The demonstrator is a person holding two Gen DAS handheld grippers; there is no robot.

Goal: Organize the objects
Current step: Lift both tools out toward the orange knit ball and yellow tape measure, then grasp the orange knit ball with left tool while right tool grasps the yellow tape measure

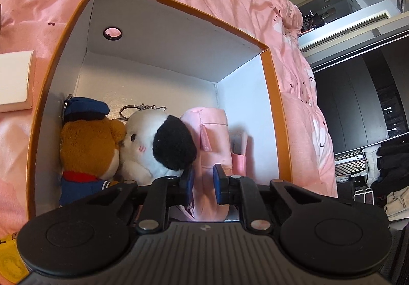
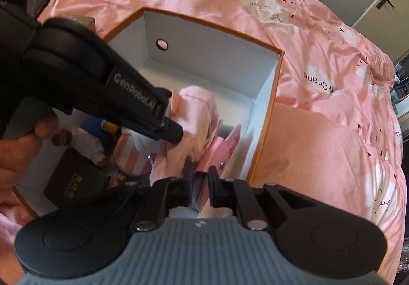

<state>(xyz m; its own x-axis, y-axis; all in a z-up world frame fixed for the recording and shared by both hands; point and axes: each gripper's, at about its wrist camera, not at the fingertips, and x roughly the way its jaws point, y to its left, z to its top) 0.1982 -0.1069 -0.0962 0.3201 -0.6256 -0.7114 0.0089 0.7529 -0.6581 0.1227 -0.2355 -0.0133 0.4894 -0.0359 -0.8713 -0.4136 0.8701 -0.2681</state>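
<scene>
An orange box (image 1: 268, 75) with white inner walls lies on a pink bed. Inside it are a brown bear plush (image 1: 87, 147) in a blue cap, a white plush with a black ear (image 1: 153, 147), and a pink fabric bag (image 1: 212, 137). My left gripper (image 1: 203, 181) is shut on the pink bag's lower edge. In the right wrist view the left gripper (image 2: 168, 129) presses into the pink bag (image 2: 194, 116). My right gripper (image 2: 200, 188) is shut on a pink flap of the bag (image 2: 222, 154) near the box's right wall (image 2: 265, 106).
A white box (image 1: 15, 80) lies on the bed left of the orange box. A dark booklet (image 2: 74, 182) and a pink striped item (image 2: 130, 157) lie in the box's near end. The pink duvet (image 2: 332, 131) surrounds it. Dark furniture (image 1: 358, 106) stands at right.
</scene>
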